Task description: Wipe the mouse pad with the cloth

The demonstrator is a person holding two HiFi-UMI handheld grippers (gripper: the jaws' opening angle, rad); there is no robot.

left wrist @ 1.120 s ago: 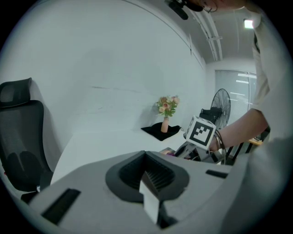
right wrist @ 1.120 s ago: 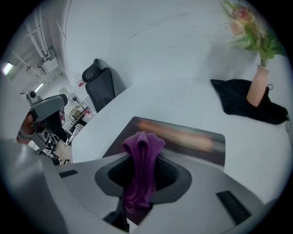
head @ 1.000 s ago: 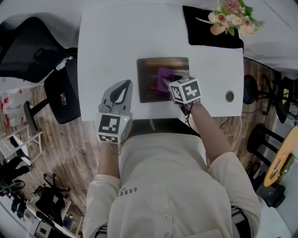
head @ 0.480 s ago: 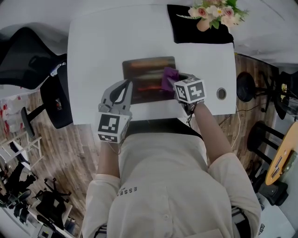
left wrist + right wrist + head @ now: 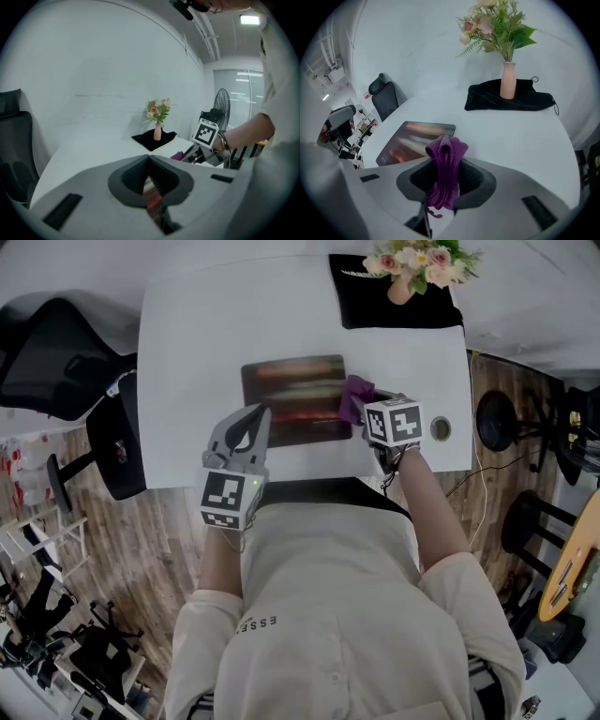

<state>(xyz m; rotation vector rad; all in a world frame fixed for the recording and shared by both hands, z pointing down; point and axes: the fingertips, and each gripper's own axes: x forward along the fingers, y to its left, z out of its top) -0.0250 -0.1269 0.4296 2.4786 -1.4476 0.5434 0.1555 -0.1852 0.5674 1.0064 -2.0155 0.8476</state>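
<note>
The dark mouse pad (image 5: 292, 399) with reddish streaks lies flat on the white table (image 5: 187, 352). My right gripper (image 5: 368, 414) is shut on the bunched purple cloth (image 5: 354, 397), which sits at the pad's right edge. In the right gripper view the cloth (image 5: 446, 157) stands up between the jaws of the right gripper (image 5: 445, 174), with the mouse pad (image 5: 410, 140) ahead and to the left. My left gripper (image 5: 249, 420) hovers over the pad's near left corner, jaws shut on nothing. Through its view the left gripper (image 5: 151, 182) shows a thin slit, and the cloth (image 5: 178, 155) shows beside the right gripper.
A pink vase of flowers (image 5: 410, 266) stands on a black cloth (image 5: 394, 304) at the table's far right. A round cable hole (image 5: 440, 429) is in the table right of my right hand. A black office chair (image 5: 56, 343) stands left of the table.
My right gripper has dragged the purple cloth rightwards, from the pad's middle to its right edge. The left gripper has stayed near the pad's front left corner.
</note>
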